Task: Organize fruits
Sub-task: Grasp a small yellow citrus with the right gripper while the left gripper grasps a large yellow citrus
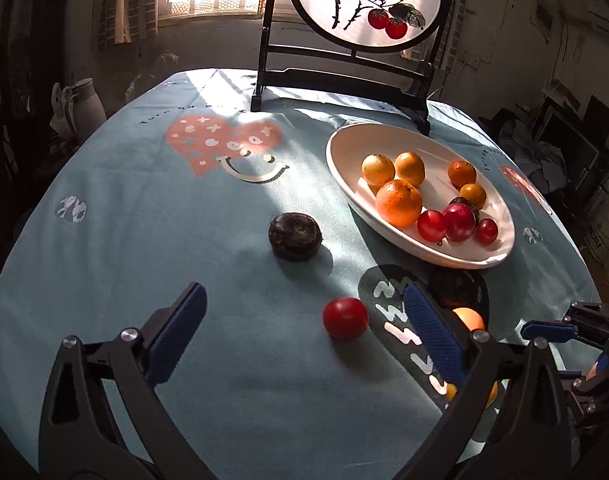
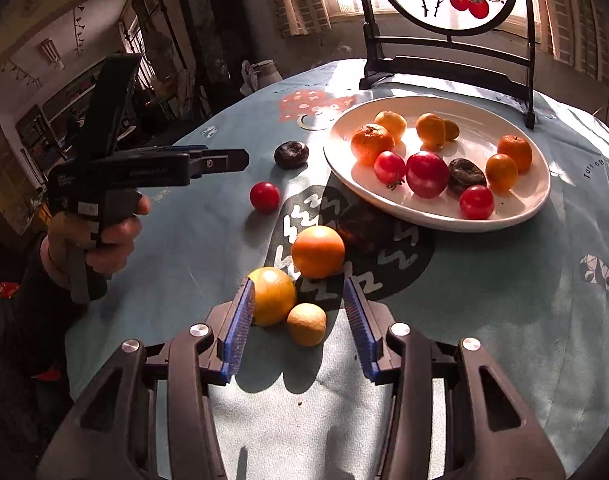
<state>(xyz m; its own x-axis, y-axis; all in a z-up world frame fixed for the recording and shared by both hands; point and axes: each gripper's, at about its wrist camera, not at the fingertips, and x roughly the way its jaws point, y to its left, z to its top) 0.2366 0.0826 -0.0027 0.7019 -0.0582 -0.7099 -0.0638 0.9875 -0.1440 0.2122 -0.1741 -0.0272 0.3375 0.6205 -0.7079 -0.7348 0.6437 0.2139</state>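
Note:
My left gripper (image 1: 304, 300) stands wide open above the blue tablecloth, nothing between its pads. A red tomato (image 1: 345, 318) lies just ahead of it, nearer the right finger, and a dark round fruit (image 1: 295, 236) sits further on. My right gripper (image 2: 298, 296) is partly open. A yellow fruit (image 2: 270, 300) rests against its left pad, a small tan fruit (image 2: 306, 324) lies between the fingers, and an orange (image 2: 318, 256) sits just beyond the tips. The white oval plate (image 2: 424, 222) holds several oranges, red and dark fruits. A hand holds the left gripper (image 2: 224, 154) at the left.
A round painted screen on a black stand (image 1: 344, 80) rises behind the plate (image 1: 344, 136). Another dark fruit (image 2: 364, 228) lies in shadow by the plate's near rim. A white jug (image 1: 86, 100) stands beyond the table's left edge. The right gripper (image 1: 552, 336) shows at the right.

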